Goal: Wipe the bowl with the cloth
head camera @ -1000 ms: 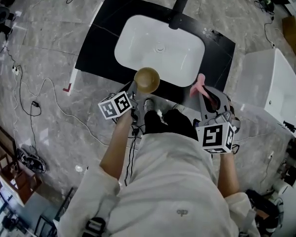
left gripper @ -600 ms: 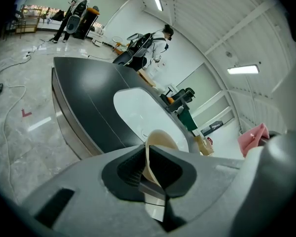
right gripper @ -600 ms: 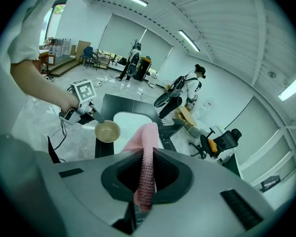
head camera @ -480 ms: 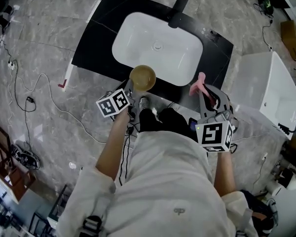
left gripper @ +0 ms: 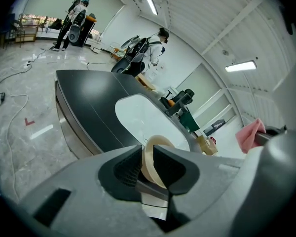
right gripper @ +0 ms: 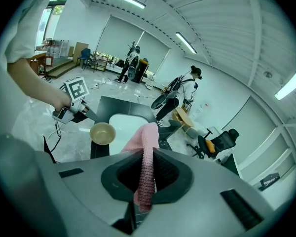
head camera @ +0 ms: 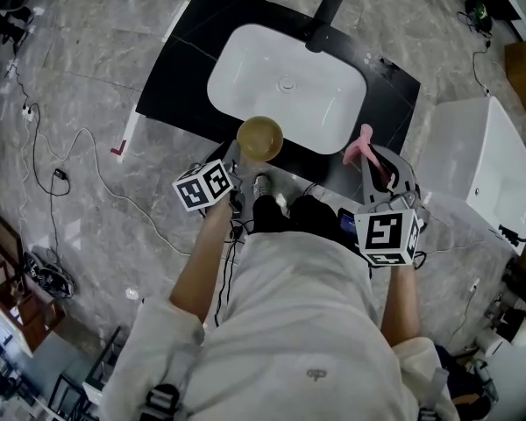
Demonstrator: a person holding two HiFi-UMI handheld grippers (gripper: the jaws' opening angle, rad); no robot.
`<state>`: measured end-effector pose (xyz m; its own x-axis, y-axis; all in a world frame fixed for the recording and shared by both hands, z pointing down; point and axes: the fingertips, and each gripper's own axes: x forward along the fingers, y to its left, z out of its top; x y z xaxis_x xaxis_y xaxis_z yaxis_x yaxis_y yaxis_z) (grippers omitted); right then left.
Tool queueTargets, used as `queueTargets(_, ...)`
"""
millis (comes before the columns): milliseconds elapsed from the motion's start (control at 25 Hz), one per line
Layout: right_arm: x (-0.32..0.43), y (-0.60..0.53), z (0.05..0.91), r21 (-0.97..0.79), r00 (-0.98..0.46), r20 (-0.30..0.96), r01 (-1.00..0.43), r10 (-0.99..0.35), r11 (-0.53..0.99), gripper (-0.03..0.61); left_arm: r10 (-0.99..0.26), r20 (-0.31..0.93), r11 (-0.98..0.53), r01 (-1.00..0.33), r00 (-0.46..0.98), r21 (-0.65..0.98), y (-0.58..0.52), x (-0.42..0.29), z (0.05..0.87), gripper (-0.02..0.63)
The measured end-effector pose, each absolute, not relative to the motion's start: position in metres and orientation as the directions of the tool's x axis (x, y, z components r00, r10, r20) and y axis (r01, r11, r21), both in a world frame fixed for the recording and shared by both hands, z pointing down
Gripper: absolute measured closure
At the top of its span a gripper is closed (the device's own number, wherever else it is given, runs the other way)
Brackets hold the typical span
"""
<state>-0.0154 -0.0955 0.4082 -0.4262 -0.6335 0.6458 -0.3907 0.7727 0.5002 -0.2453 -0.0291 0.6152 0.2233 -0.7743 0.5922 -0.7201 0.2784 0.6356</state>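
Note:
A tan bowl rests on the black counter at the front edge of the white sink. My left gripper reaches it from the near side. In the left gripper view the bowl's near rim stands between the jaws of that gripper, which have just been opening and no longer pinch it. My right gripper hangs to the right of the bowl, shut on a pink cloth. The right gripper view shows the cloth clamped between the pads of that gripper, with the bowl ahead on the left.
A black faucet stands at the sink's far side. A white bin sits on the floor to the right. Cables run across the marble floor on the left. People stand far off in both gripper views.
The bowl and both grippers stay in much the same places. Only the head view has shifted slightly.

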Motion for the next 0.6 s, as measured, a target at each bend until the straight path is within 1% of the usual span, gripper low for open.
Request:
queueTargets(120, -0.005, -0.105, 0.405, 0.491, -0.432, 0.623, -0.432, -0.652, 0.756, 0.563, -0.783, 0.594, 0.278, -0.751, 0.185, 0.599, -0.027, -0.253, 0.604, 0.543)
queueTargets(240, 0.01, -0.111, 0.4, 0.477, -0.44, 0.611, -0.458, -0.658, 0.75, 0.563, -0.811, 0.57, 0.277, -0.772, 0.131, 0.572, -0.025, -0.257, 0.583, 0.547)
queueTargets(320, 0.016, -0.114, 0.396, 0.478, -0.451, 0.6, -0.461, -0.661, 0.748, 0.563, -0.829, 0.552, 0.273, -0.794, 0.093, 0.543, -0.024, -0.258, 0.566, 0.565)
queueTargets(360, 0.018, -0.115, 0.395, 0.481, -0.457, 0.594, -0.458, -0.662, 0.747, 0.563, -0.837, 0.542, 0.266, -0.807, 0.077, 0.526, -0.024, -0.257, 0.557, 0.591)
queueTargets(480, 0.028, -0.113, 0.391, 0.463, -0.493, 0.576, -0.461, -0.652, 0.757, 0.563, -0.862, 0.504, 0.229, -0.838, 0.062, 0.495, -0.026, -0.243, 0.528, 0.601)
queueTargets(600, 0.044, -0.107, 0.38, 0.391, -0.574, 0.53, -0.488, -0.624, 0.78, 0.563, -0.892, 0.448, 0.169, -0.866, 0.069, 0.471, -0.026, -0.213, 0.491, 0.601)
